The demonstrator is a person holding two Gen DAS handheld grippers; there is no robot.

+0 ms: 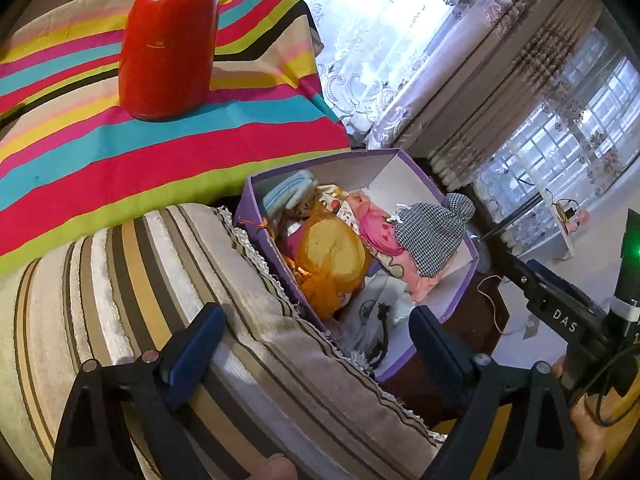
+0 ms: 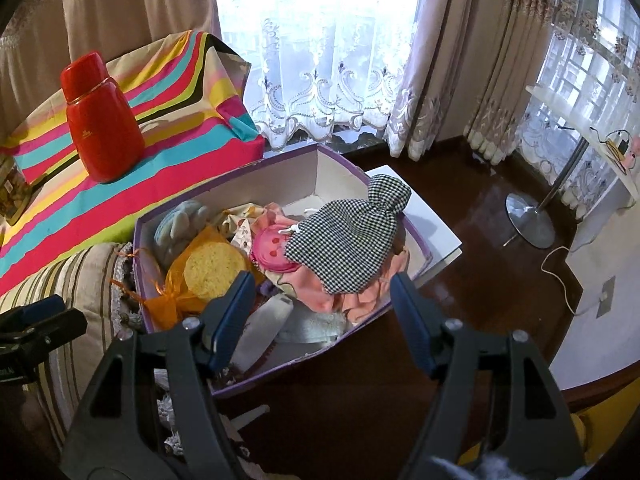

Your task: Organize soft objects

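A purple box on the dark floor holds several soft objects. A black-and-white checked pouch lies on top of pink cloth. An orange mesh bag with a yellow sponge and a light blue cloth lie at the box's other side. My left gripper is open and empty above the striped cushion and the box edge. My right gripper is open and empty just above the box's near end.
A red flask stands on a bright striped cloth beside the box. Lace curtains hang behind. A lamp base and a cable lie on the floor to the right.
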